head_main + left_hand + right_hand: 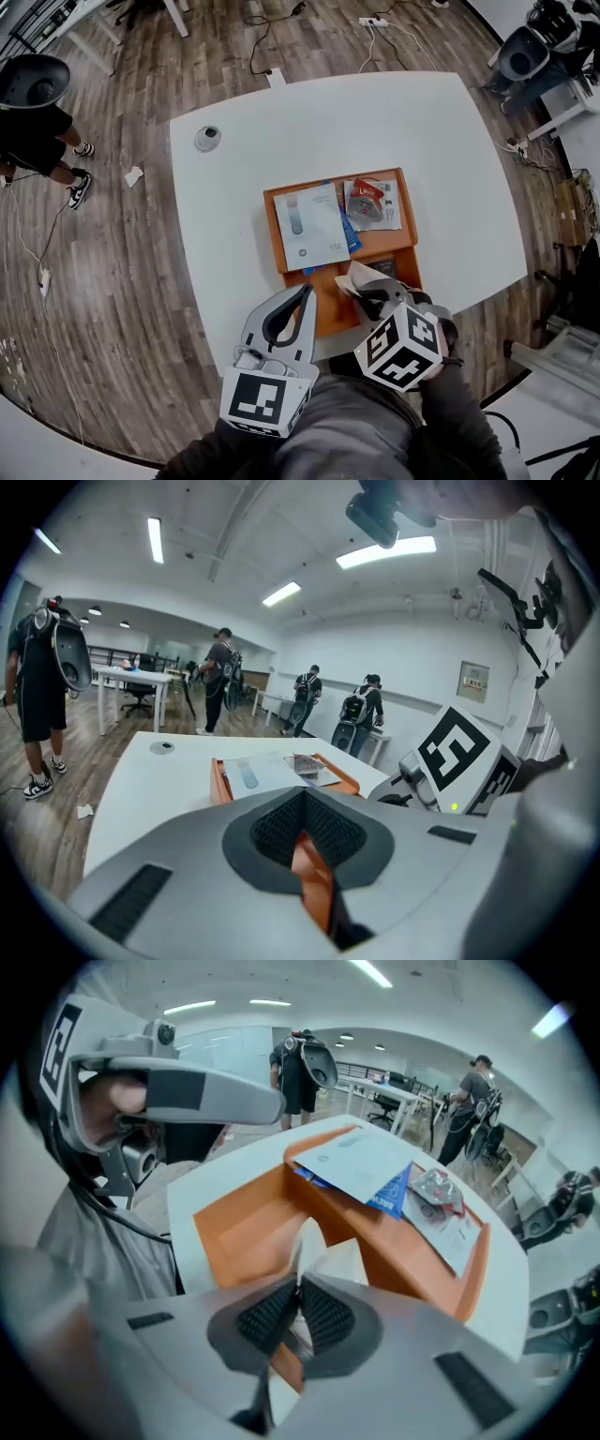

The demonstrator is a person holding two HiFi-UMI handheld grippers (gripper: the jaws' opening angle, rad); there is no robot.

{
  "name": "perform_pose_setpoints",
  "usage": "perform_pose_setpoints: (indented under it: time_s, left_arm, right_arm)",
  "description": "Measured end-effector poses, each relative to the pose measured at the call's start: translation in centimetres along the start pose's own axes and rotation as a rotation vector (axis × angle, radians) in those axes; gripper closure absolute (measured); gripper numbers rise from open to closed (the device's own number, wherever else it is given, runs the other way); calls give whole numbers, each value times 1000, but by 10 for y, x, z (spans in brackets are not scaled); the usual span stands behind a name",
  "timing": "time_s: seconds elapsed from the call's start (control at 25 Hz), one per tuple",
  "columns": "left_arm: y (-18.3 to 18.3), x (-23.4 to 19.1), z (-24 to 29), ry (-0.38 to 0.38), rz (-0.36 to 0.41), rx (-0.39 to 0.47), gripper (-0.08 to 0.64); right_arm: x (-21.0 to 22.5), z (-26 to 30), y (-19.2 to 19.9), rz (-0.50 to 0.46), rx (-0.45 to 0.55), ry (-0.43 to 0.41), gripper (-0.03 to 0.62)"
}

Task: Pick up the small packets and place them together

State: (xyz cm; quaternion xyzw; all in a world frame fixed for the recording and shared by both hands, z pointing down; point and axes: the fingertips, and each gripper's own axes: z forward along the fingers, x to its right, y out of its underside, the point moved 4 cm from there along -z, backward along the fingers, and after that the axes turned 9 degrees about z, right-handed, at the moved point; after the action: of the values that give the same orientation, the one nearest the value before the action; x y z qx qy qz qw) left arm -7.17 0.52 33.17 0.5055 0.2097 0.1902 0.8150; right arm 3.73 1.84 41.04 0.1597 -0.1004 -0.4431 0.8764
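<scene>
As your right hand-held gripper clamps a white packet, next carry it ahead beside the red packet.

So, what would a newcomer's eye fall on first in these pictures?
An orange tray sits on the white table, with a white leaflet and a red-and-grey packet across its far end. Over its near end the right claw is shut on a small white packet; the left claw, shut and empty, is beside it.
</scene>
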Motion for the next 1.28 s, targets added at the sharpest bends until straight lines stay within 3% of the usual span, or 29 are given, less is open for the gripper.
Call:
perform_pose_setpoints:
  time_s: [0.2, 0.48, 0.8, 1.04, 1.28]
  left_arm:
    - [-6, 30, -19, -48, 46, 33, 563]
    - [-19, 78, -38, -61, 116, 98, 563]
    - [-25, 114, -50, -68, 143, 149, 563]
    - [-27, 106, -50, -84, 134, 142, 563]
    - [-31, 69, -42, -106, 125, 139, 563]
  right_arm:
    - [-16, -29, 10, -47, 92, -4, 574]
    - [-15, -70, 24, -85, 199, 55, 573]
    - [-20, -97, 39, -122, 252, 90, 572]
    - [-19, -92, 29, -135, 261, 79, 572]
    - [-11, -75, -9, -140, 278, 67, 572]
